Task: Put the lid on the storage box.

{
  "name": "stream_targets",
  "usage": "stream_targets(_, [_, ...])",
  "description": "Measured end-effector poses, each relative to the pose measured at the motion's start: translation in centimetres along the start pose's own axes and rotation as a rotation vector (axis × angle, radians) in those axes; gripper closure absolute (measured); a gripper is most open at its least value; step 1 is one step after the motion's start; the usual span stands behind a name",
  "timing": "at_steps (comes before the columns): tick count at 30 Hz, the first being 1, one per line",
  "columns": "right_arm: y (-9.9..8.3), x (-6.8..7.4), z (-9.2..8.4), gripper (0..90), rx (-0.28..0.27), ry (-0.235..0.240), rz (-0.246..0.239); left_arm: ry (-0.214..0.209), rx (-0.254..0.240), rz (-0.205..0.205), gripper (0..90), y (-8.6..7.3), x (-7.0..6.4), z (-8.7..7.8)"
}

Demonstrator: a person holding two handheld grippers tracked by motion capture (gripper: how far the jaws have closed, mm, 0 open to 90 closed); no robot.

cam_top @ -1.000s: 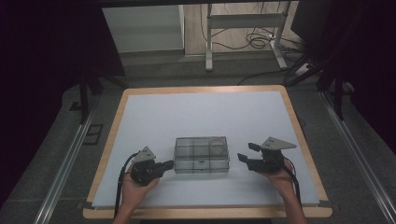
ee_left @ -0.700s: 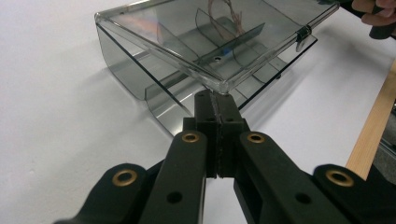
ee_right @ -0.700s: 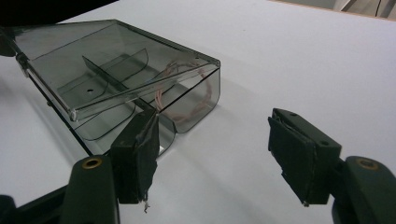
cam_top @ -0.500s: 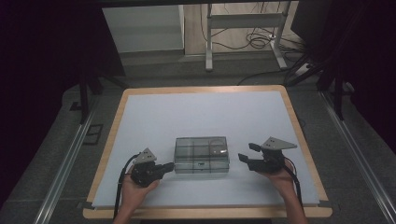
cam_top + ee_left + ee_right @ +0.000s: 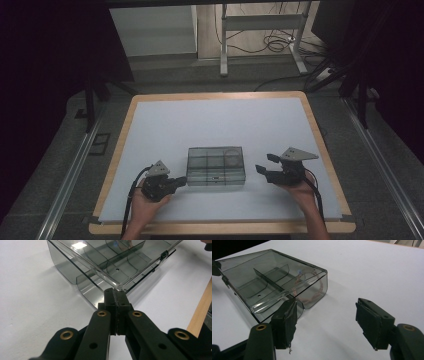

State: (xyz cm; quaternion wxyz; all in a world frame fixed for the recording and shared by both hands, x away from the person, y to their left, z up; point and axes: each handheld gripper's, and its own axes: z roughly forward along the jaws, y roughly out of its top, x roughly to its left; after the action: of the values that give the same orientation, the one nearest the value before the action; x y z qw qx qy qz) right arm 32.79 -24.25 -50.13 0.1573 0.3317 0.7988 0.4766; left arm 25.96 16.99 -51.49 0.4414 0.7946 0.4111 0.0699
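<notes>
High view: clear compartment box [image 5: 216,165] mid-surface between your grippers | left gripper [image 5: 115,293] jaws clenched, tips at the lid's corner edge | right gripper [image 5: 328,323] jaws released beside it | light, rigid, slick plastic; grip the side walls, not the thin lid.

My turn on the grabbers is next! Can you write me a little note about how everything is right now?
Left gripper: jaws shut, tips right at the near left corner of the clear box's lid; whether they touch it is hard to tell.
Right gripper: jaws open, nothing between them, just off the box's right side.
Clear box: in the near middle of the white table, smoky plastic, divided inside. A thin pinkish ring lies in one end compartment.
Done: both grippers brought up to the box.
Left, probably: the lid looks down, its front latch seemingly fastened; likely open it next.
</notes>
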Motion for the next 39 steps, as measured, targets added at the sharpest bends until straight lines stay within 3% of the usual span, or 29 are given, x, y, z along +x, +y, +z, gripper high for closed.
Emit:
stream_targets(18, [-0.1,-0.1,0.0,33.0,0.008,0.0,-0.001,0.006,0.003,-0.01,89.4,-0.4,0.2,-0.3])
stream_targets(26, [-0.1,-0.2,-0.1,33.0,-0.001,-0.001,0.003,0.03,-0.056,-0.022,86.2,-0.2,1.0,-1.6])
stream_targets(29, [-0.1,-0.2,-0.1,32.9,0.001,0.001,0.004,0.045,-0.073,-0.026,79.4,0.0,1.2,-1.8])
stream_targets(34, [-0.3,-0.3,0.0,32.8,0.006,0.011,0.012,0.084,-0.09,-0.045,57.6,0.2,1.7,-1.9])
stream_targets(39, [-0.5,-0.4,0.0,32.8,0.01,0.008,0.014,0.13,-0.088,-0.038,37.4,0.3,1.9,-1.9])
